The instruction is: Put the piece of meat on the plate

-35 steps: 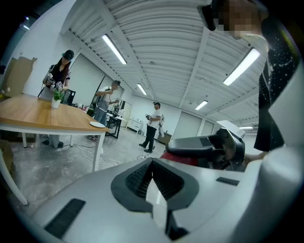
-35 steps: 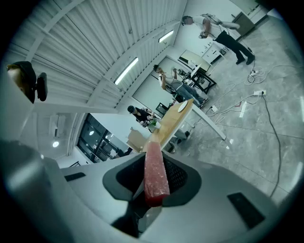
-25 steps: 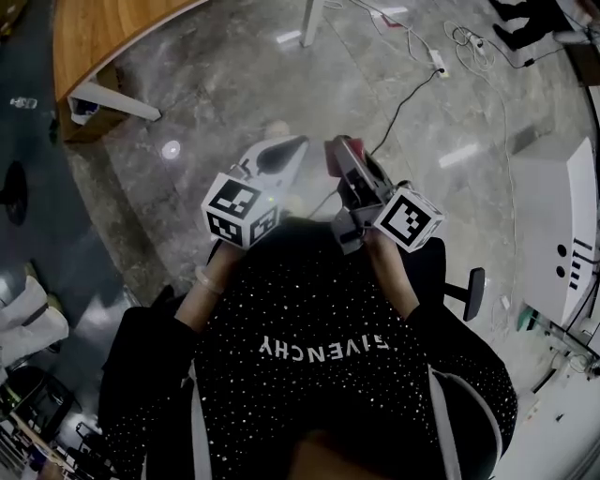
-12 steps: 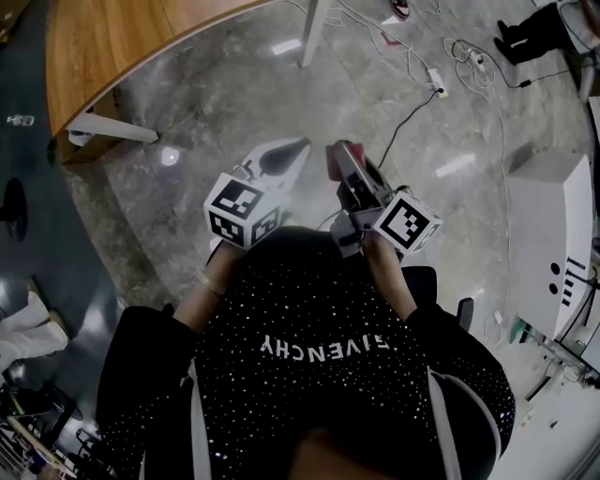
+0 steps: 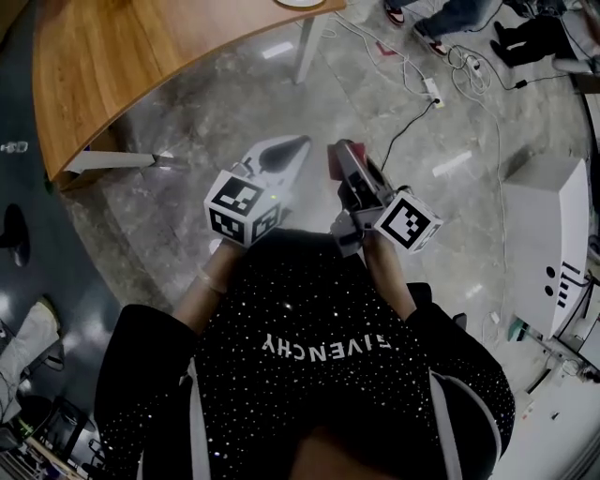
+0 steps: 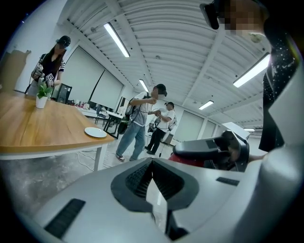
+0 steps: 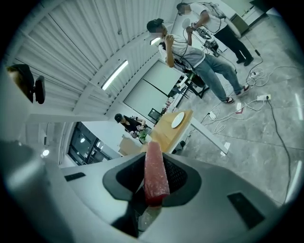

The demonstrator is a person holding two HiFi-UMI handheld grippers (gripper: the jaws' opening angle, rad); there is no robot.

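1. Up at 12 o'clock in the head view, right on the frame edge: spotted the white plate (image 5: 300,3) on the corner of the wooden table (image 5: 122,66), well apart from both grippers.
2. Got the piece of meat (image 7: 155,173) clamped in the right gripper (image 5: 336,155), held over the floor (image 5: 216,103) near centre frame, not yet anywhere near the plate.
3. Left gripper (image 5: 286,150) just beside, at 9 o'clock of the right one: pinched together, nothing in it.
4. Handling guess: looks like a light, softish red slab, probably a bit slick and floppy. Best gripped mid-length on the flat faces, same as now. Wouldn't squeeze harder or swing it fast.
5. Right gripper view only: shows the slab standing edge-on between the pads (image 7: 178,175), poking out past them, with the plate beyond its tip at 1 o'clock.
6. Left gripper view only: shows its own pads meeting with nothing between, plus the plate at 9 o'clock and the loaded gripper side-on at 4 o'clock.
7. Head view only: gives the stretch of floor between grippers and table. Barely shows the meat though, just a red sliver.
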